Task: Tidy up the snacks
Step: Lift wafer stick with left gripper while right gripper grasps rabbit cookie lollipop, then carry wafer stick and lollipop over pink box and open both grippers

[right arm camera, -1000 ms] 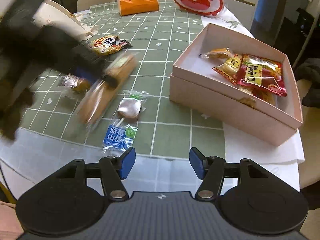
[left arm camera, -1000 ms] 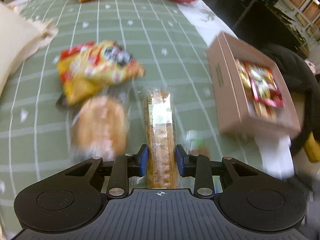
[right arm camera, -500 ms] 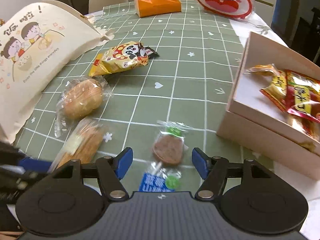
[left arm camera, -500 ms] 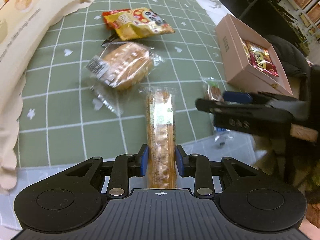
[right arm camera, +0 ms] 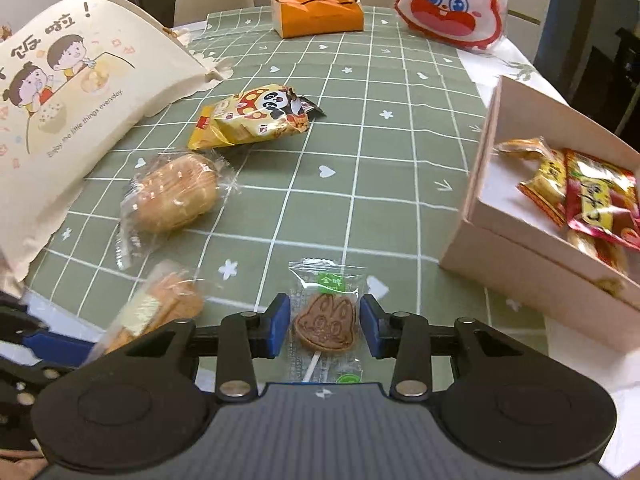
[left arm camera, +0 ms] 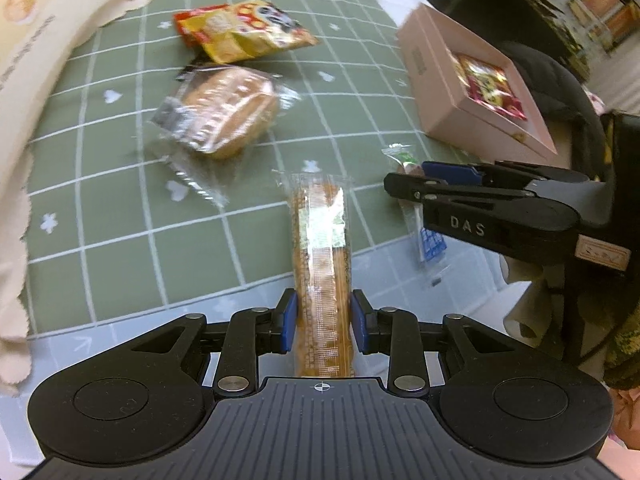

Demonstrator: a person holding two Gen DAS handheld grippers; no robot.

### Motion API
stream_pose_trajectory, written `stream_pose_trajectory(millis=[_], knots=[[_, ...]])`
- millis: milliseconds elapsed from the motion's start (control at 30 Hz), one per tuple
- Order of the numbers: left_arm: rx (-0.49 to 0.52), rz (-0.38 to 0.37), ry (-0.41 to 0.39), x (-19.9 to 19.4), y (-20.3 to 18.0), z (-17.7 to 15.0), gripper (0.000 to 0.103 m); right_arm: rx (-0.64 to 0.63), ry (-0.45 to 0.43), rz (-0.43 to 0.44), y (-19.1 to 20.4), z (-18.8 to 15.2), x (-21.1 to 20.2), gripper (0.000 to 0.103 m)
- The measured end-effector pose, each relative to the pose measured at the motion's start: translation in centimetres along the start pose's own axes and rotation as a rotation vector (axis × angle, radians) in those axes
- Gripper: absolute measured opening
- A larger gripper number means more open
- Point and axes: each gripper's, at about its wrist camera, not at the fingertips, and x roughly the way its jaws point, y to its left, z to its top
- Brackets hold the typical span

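In the left wrist view, the left gripper (left arm camera: 323, 326) has its fingers pinching a long wrapped biscuit stick (left arm camera: 321, 256) at lower centre, above the green checked worktop (left arm camera: 120, 216). The pink box (left arm camera: 448, 92) sits upper right.

In the right wrist view, the right gripper (right arm camera: 325, 330) fingers are closing around a rabbit-shaped lollipop (right arm camera: 324, 322) lying on the worktop at lower centre; their pads are just beside its wrapper, not clearly pressing.

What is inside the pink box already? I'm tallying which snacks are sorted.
The pink box holds a red packet overlapping a yellow-orange packet, with another wrapper partly buried beneath. The box's far side runs out of frame, so anything there is unseen.
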Motion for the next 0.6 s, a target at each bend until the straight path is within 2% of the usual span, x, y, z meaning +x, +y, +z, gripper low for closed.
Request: stream_pose_trajectory(millis=[167,400,500,600], knots=[[0.061,-0.040,0.024,0.9,-1.3,0.6,0.033,0.038,-0.009,-0.030,-0.7,-1.2,-2.2,0.038],[0.180,-0.124,0.048,1.8,-4.9,2.1,0.032,0.173,-0.022,-0.077,-4.1,-2.7,-5.7,0.037],[0.209,-0.201,0.009,0.2,-6.9,3.9,0.032,0.239,-0.059,-0.071,-6.1,-2.8,-8.5,0.037],[0.242,-0.274,-0.092,-2.9,-9.1,7.0,0.032,0.268,-0.168,-0.112,-8.1,-1.4,-12.9,0.036]])
